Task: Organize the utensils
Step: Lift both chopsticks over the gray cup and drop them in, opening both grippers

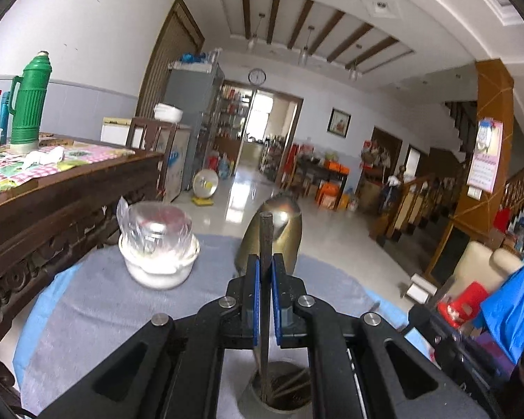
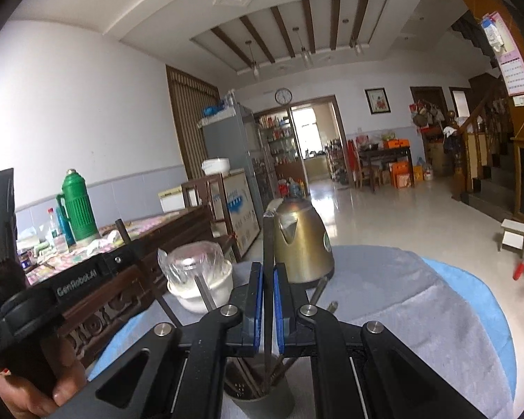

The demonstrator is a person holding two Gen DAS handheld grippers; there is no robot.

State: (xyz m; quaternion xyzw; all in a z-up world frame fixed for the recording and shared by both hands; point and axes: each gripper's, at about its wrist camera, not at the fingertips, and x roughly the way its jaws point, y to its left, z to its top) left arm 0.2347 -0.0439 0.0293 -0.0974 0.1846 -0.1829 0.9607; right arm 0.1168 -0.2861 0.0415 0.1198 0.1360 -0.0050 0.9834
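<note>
My left gripper [image 1: 265, 279] is shut on a dark flat utensil handle [image 1: 264, 241] that stands upright, its lower end inside a grey metal utensil cup [image 1: 279, 401] below the fingers. My right gripper [image 2: 268, 286] is shut on another dark utensil handle [image 2: 269, 244], also upright, its lower end in the same cup [image 2: 262, 401], which holds several utensils. The left gripper's body [image 2: 70, 286] and the hand that holds it show at the left of the right wrist view.
A bronze electric kettle [image 2: 302, 244] [image 1: 272, 234] and a white bowl with a plastic-wrapped lid [image 1: 159, 248] [image 2: 201, 276] stand on the grey-clothed round table [image 2: 419, 314]. A dark wooden table [image 1: 52, 195] with a green thermos [image 1: 29, 101] is at the left.
</note>
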